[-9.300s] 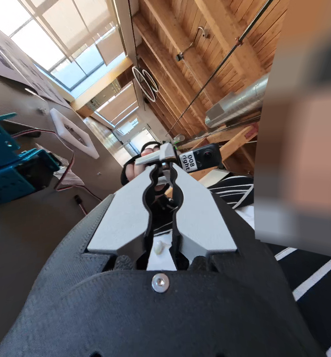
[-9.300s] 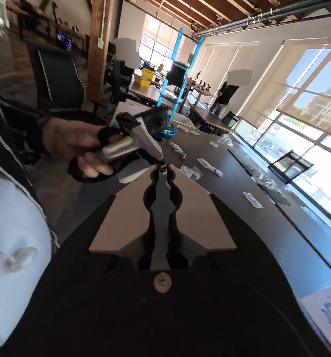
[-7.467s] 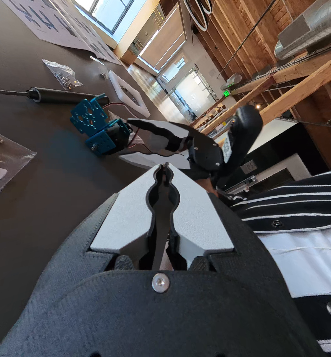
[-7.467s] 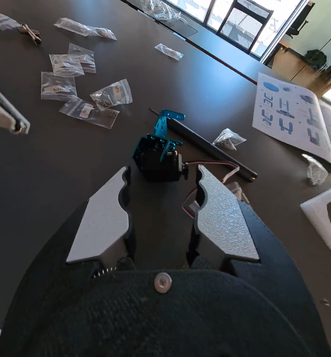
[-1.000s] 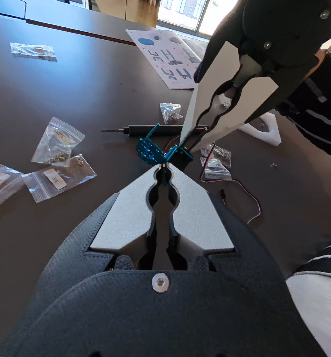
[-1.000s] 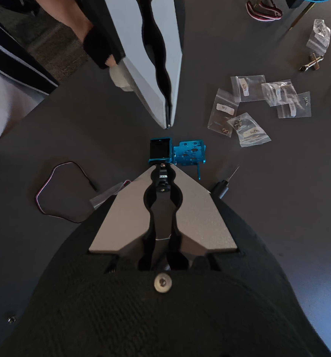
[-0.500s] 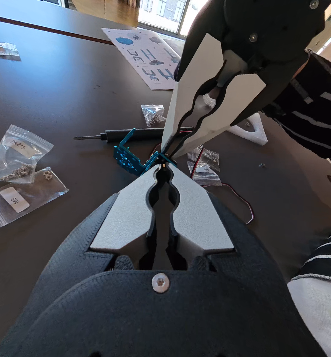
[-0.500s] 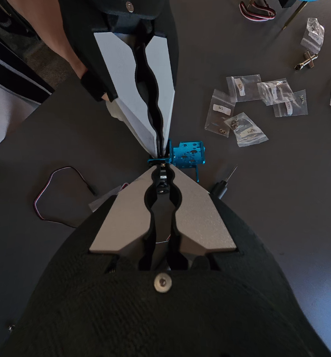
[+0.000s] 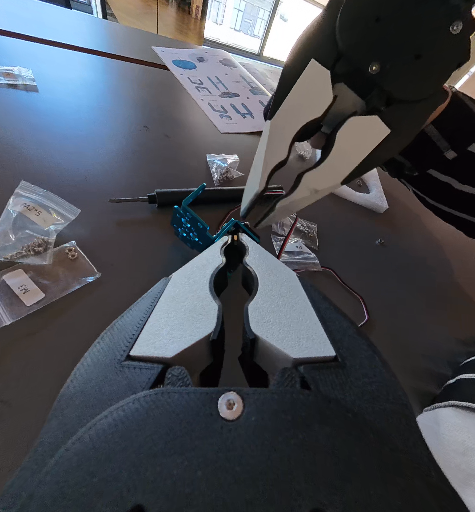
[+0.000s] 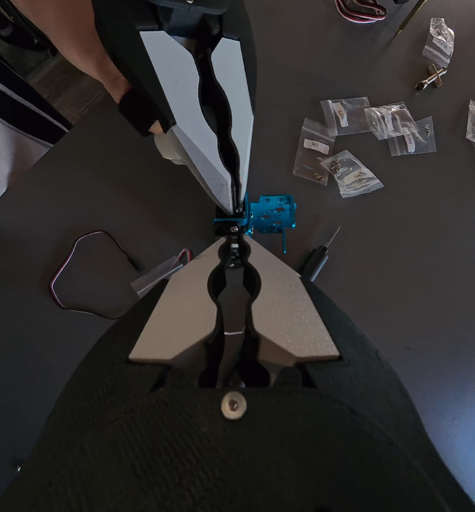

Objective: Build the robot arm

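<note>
A blue perforated metal bracket (image 9: 187, 227) with a black servo (image 10: 233, 255) fixed in it stands on the dark table (image 9: 92, 124). It also shows in the right wrist view (image 10: 272, 214). My right gripper (image 10: 233, 241) is shut on the servo's black body and holds it from above; in the left wrist view it (image 9: 248, 220) comes in from the upper right. My left gripper (image 9: 234, 239) is shut on a small screw at its tips, pressed to the bracket's top edge. In the right wrist view it (image 10: 237, 207) comes in from the top, tips nearly touching the right gripper's.
The servo's red, white and black wire (image 9: 350, 288) trails right. A black screwdriver (image 9: 203, 194) lies behind the bracket. Clear bags of small hardware (image 9: 28, 224) lie left, more (image 10: 313, 149) beyond. A printed sheet (image 9: 222, 88), white foam (image 9: 366, 191) and a cross wrench (image 10: 433, 76) lie farther off. The grippers are tip to tip, or close to it. Between my left fingertips and the cross wrench (image 10: 433, 76) there is roughly 30 centimetres.
Over the last second my left gripper has moved in to the bracket until its tips touch it. My right gripper has kept its hold on the servo, which has barely moved.
</note>
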`<state>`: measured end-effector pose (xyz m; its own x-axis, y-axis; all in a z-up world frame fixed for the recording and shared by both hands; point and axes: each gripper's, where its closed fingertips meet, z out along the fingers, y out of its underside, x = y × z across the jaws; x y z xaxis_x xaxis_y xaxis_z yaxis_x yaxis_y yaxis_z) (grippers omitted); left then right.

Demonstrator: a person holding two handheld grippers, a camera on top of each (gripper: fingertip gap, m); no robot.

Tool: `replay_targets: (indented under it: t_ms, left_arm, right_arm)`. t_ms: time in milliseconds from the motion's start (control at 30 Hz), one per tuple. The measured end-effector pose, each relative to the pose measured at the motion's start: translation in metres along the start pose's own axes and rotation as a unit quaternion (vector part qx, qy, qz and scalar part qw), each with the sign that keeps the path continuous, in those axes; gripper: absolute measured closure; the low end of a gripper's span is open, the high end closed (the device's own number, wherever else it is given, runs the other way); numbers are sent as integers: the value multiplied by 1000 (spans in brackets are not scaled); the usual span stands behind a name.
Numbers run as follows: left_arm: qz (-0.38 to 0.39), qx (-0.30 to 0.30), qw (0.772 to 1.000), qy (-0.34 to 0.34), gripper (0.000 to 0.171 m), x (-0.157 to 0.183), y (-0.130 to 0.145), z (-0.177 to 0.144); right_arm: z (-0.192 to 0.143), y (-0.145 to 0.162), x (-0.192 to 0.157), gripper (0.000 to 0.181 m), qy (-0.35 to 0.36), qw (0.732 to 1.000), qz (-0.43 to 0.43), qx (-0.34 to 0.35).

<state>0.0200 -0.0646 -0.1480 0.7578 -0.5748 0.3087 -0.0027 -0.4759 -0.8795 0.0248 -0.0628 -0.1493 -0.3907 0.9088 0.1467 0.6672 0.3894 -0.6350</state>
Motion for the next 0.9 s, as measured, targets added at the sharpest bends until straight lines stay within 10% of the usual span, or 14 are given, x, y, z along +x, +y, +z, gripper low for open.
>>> replay_targets:
  t_ms: [900]
  left_arm:
    - [25,4,998,-50,171,-6,-6,3]
  right_arm:
    - [-4,-3,10,174,83,994,44,53]
